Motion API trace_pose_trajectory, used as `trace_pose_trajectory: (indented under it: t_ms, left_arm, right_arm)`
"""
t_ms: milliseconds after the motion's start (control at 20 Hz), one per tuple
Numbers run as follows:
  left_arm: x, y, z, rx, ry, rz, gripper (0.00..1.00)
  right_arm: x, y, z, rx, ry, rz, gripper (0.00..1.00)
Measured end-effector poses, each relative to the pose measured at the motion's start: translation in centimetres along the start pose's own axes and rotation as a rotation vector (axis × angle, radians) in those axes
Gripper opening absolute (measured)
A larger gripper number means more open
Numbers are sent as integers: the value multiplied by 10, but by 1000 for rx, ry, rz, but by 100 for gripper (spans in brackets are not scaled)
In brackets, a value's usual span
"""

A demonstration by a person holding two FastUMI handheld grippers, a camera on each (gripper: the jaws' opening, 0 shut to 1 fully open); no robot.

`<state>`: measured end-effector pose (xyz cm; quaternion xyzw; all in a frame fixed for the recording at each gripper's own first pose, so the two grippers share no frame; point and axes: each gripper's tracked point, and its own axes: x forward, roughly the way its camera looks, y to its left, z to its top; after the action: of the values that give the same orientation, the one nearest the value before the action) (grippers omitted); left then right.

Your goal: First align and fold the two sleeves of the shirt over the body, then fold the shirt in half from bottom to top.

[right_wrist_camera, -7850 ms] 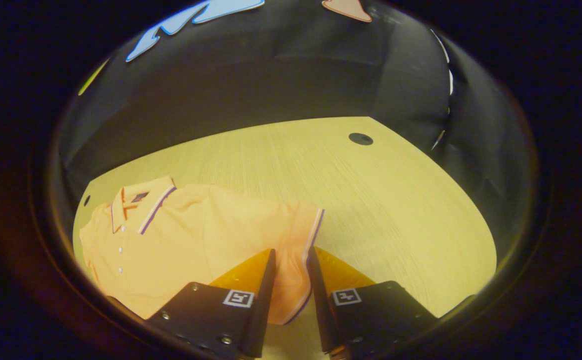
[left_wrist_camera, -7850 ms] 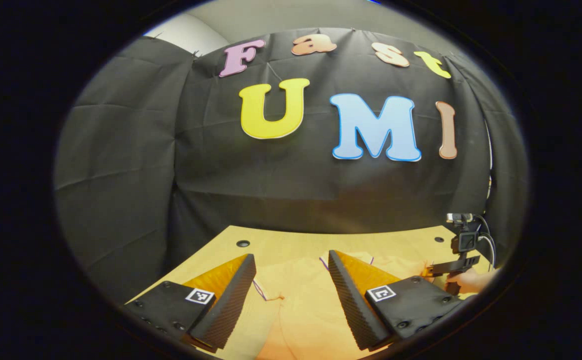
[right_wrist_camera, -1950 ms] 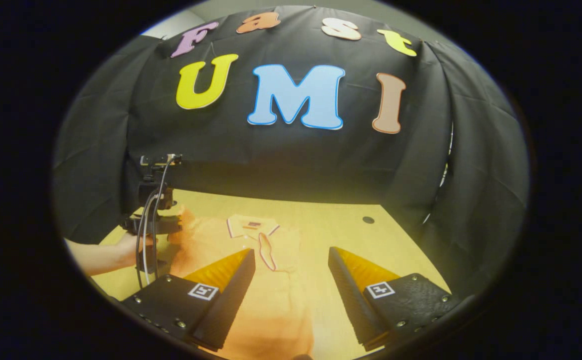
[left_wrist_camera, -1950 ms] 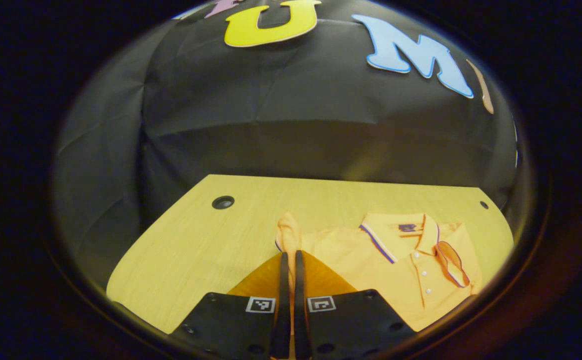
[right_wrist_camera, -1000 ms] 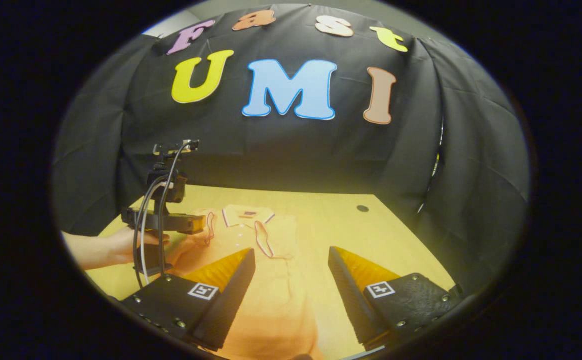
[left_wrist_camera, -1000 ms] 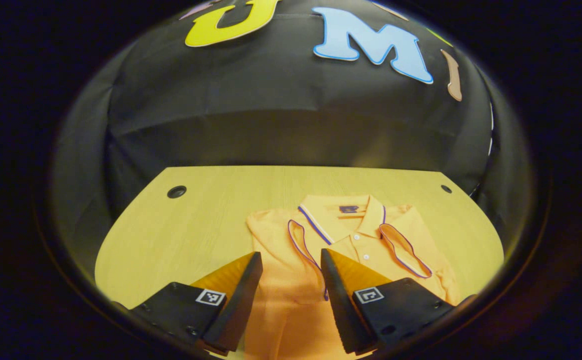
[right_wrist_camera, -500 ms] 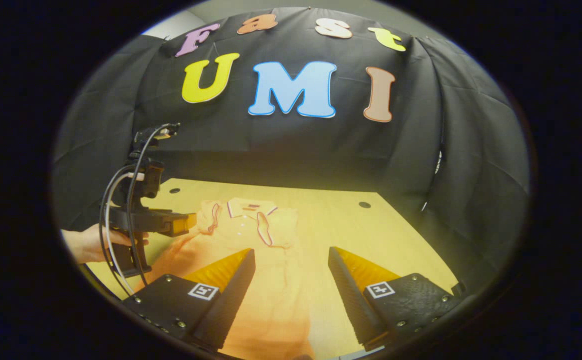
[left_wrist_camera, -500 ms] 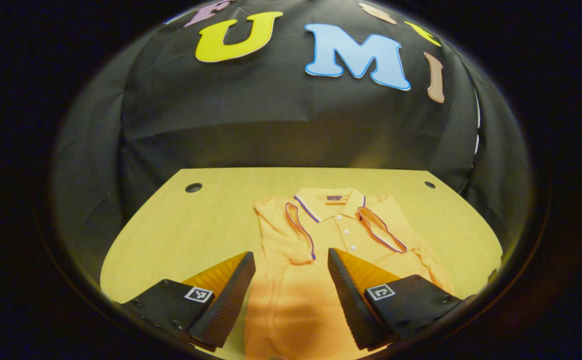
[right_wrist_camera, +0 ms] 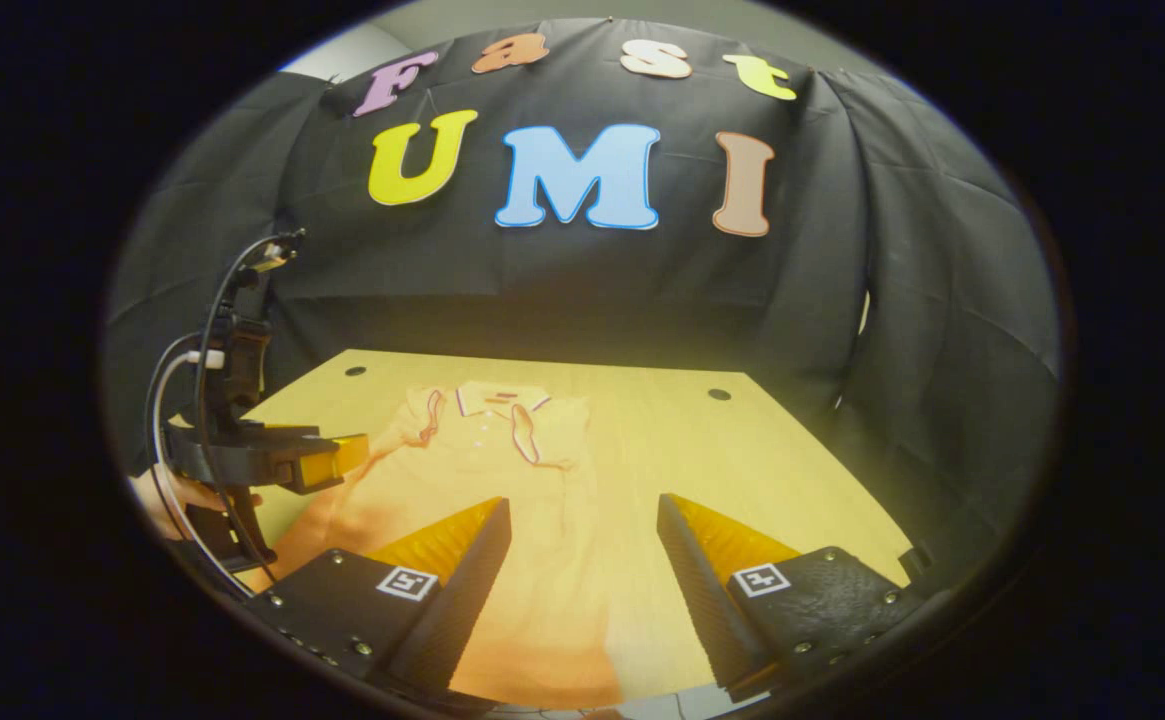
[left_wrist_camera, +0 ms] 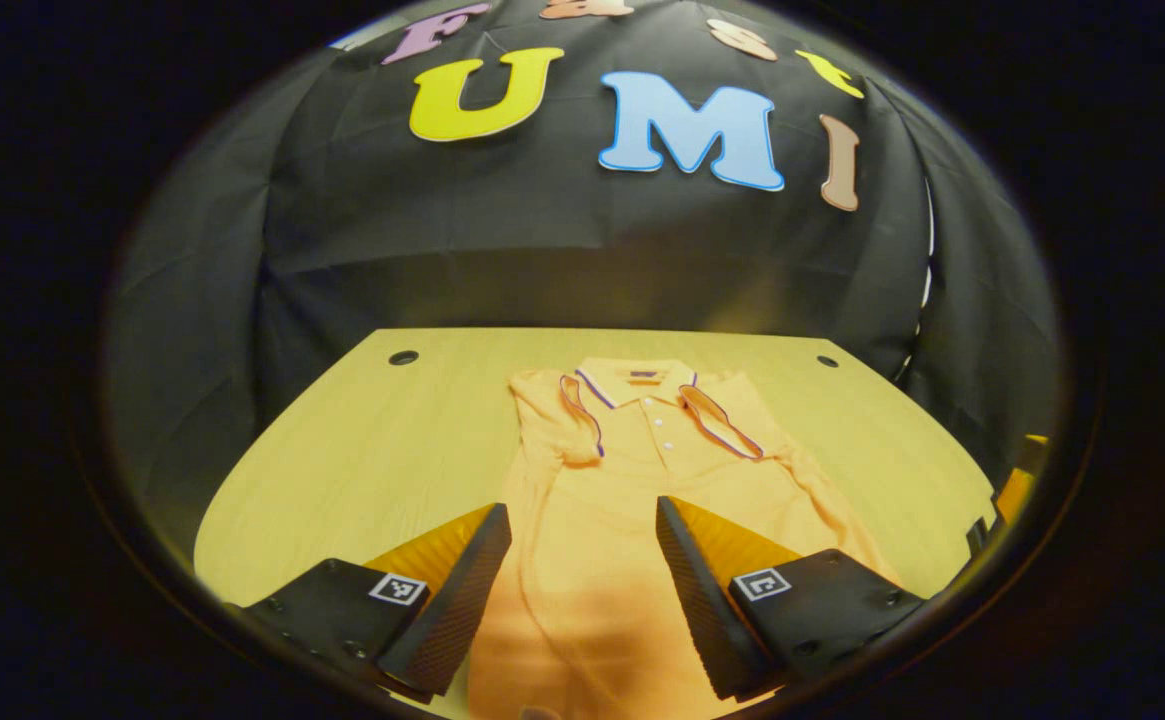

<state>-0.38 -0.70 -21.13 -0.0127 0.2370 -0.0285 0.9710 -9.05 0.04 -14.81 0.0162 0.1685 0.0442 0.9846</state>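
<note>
An orange polo shirt (left_wrist_camera: 632, 470) lies flat on the wooden table (left_wrist_camera: 372, 440), collar at the far end. Both striped sleeves (left_wrist_camera: 582, 415) are folded inward over the chest. My left gripper (left_wrist_camera: 582, 520) hovers open above the shirt's lower body with nothing between its fingers. In the right gripper view the shirt (right_wrist_camera: 512, 500) stretches away from me, and my right gripper (right_wrist_camera: 582, 515) stands open over its right side near the hem. The left gripper (right_wrist_camera: 327, 455) appears there at the left, held by a hand (right_wrist_camera: 157, 495), above the shirt's left edge.
The table has round cable holes near its far corners (left_wrist_camera: 403, 357) (left_wrist_camera: 827, 361). Bare wood lies left of the shirt and right of it (right_wrist_camera: 742, 460). Black cloth walls close the booth behind and at the sides.
My left gripper let go of the left sleeve, which now lies folded over the chest, and pulled back toward the shirt's lower end. My right gripper drew back a little, still open.
</note>
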Motion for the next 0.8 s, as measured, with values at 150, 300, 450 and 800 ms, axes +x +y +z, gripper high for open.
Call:
trace_pose_trajectory:
  t_ms: [150, 300, 450, 800]
  left_arm:
    - [-22, 0, -12, -8, -1, -2, 94]
    - [-44, 5, -28, -8, 0, 4, 96]
    - [-66, 10, -51, -17, 28, 9, 95]
    - [-103, 28, -111, -14, 111, 37, 96]
  right_arm:
    - [-6, -2, -10, 8, 9, 3, 91]
    - [-11, 0, -22, 14, 28, 15, 91]
    - [-15, 4, -45, 33, 76, 33, 92]
    - [-33, 10, -108, 70, 215, 77, 92]
